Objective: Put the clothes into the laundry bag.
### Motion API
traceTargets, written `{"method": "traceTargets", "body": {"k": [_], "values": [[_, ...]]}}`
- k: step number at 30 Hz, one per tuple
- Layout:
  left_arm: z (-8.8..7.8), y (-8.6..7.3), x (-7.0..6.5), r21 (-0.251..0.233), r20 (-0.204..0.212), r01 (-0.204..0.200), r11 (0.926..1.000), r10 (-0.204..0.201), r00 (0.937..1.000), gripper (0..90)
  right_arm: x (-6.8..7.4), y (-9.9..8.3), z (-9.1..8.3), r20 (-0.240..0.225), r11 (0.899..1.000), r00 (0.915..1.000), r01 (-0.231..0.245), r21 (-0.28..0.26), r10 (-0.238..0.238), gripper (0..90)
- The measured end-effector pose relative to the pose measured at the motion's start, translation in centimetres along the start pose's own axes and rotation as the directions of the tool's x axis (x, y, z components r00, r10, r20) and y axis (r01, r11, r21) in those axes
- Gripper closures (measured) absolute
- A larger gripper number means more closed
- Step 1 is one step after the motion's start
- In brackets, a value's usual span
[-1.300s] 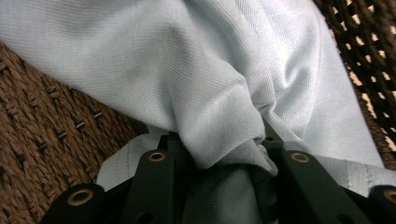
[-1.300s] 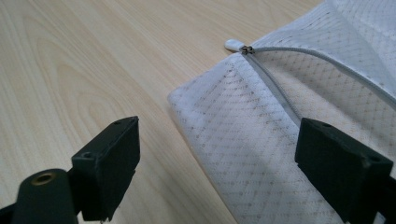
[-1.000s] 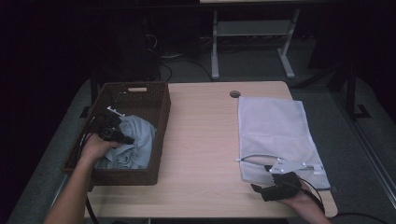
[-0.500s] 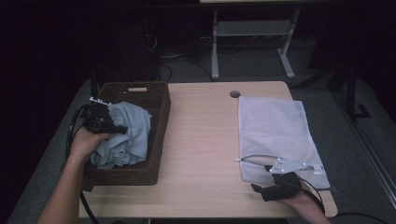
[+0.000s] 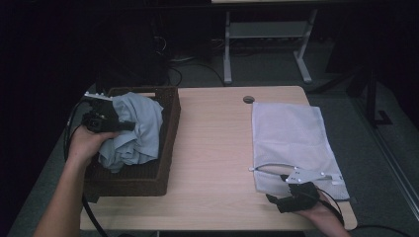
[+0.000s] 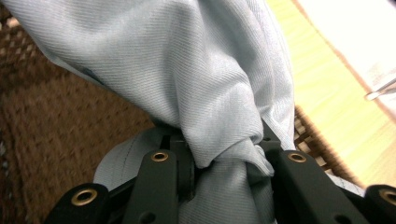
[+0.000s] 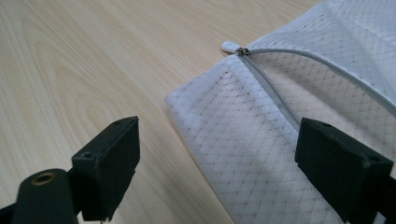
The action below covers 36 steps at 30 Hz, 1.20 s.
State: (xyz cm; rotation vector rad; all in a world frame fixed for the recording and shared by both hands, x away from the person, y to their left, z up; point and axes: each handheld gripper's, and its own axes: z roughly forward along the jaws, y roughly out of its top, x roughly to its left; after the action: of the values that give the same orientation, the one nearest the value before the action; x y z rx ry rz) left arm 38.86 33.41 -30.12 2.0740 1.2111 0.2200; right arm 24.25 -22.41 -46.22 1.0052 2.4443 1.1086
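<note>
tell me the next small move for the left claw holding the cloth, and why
Probably carry it right, toward the mesh bag. The left claw is clamped on the light blue cloth, bunched above the basket, and the right claw waits open at the bag's unzipped mouth.

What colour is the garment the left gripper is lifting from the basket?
Pale grey-blue garment, clearest in the left gripper view.

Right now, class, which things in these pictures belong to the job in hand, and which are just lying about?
In the job:
- light blue garment, clamped in the left gripper
- brown wicker basket
- white mesh laundry bag, zip partly open
- right gripper, open at the bag's corner

Lying about:
- wooden table
- white metal stand behind
</note>
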Motion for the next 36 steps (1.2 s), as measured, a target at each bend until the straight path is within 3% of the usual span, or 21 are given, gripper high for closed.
{"method": "traceTargets", "body": {"k": [10, 20, 30, 36], "values": [[-2.0, 3.0, -3.1, -0.087, 0.002, -0.049, 0.9950, 0.049, 0.9988, 68.5, 0.0, 0.0, -0.2, 0.002, 1.000, 1.0000, 0.007, -0.006, -0.007, 13.2], [-2.3, 5.5, -6.8, -0.106, 0.053, -0.126, 0.9863, 0.133, 0.9897, 68.5, -0.1, -0.1, -0.4, 0.003, 1.000, 1.0000, -0.001, -0.010, 0.001, 13.2], [-0.9, 7.3, -11.4, -0.118, 0.157, -0.192, 0.9743, 0.209, 0.9653, 68.5, -0.1, -0.1, -0.5, 0.005, 1.000, 1.0000, -0.005, -0.014, 0.005, 13.2], [0.6, 8.0, -14.0, -0.121, 0.206, -0.236, 0.9642, 0.257, 0.9443, 68.5, -0.2, -0.2, -0.6, 0.005, 1.000, 1.0000, -0.007, -0.020, 0.008, 13.2]]}}
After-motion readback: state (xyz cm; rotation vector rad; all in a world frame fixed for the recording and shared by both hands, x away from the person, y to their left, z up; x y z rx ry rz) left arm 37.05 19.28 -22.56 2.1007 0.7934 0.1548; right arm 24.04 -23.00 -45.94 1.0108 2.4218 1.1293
